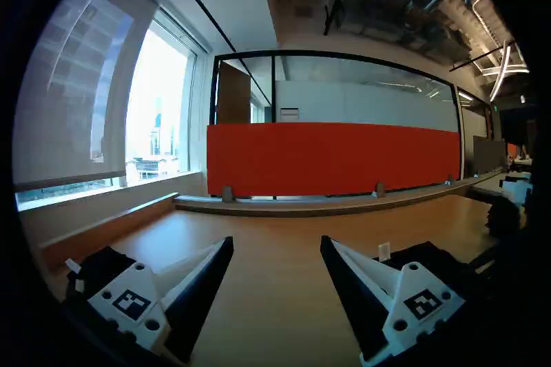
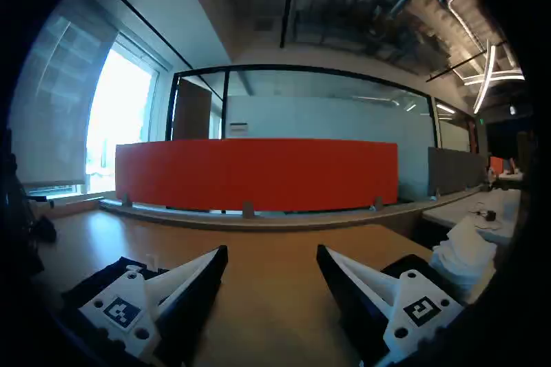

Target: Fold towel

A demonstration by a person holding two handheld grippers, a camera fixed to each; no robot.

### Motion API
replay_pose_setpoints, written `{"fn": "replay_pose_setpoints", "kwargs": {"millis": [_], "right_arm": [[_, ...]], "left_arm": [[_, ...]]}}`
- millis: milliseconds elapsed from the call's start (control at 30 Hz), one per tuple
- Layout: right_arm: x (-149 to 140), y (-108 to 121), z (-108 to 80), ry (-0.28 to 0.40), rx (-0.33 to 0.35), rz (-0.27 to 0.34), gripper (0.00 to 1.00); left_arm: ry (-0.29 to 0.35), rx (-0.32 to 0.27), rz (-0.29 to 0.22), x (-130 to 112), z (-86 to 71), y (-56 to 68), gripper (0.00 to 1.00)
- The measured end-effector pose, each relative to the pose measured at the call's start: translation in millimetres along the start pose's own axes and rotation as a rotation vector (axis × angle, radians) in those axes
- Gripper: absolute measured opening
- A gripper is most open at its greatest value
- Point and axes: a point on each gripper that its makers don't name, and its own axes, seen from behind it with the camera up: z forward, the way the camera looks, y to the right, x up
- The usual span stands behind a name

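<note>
In the left gripper view my left gripper (image 1: 275,239) stands open, low over a wooden table (image 1: 275,312), with nothing between its fingers. My right gripper (image 2: 271,248) is likewise open and empty above the same wood in the right gripper view. A pile of white cloth (image 2: 468,250) that looks like folded towels lies at the table's right edge, to the right of my right gripper. Dark lumpy shapes (image 1: 430,253) sit beside the finger bases, one with a small white tag; I cannot tell whether they are cloth.
An orange divider panel (image 1: 330,160) runs along the table's far edge, with glass walls behind it. A bright window (image 1: 158,119) and a wooden ledge are on the left. Another desk (image 2: 482,205) with small items stands at the right.
</note>
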Motion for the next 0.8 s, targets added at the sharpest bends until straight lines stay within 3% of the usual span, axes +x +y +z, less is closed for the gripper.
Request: {"fn": "replay_pose_setpoints", "kwargs": {"millis": [567, 800], "right_arm": [[100.3, -13.4, -12.1, 0.004, -0.007, -0.002, 1.00], [124.9, -19.2, -15.4, 0.002, -0.004, -0.024, 1.00]], "left_arm": [[-0.007, -0.005, 0.001, 105.0, -12.2, -0.7, 0.94], [-0.022, -0.014, 0.001, 127.3, -14.8, 0.1, 0.94]]}}
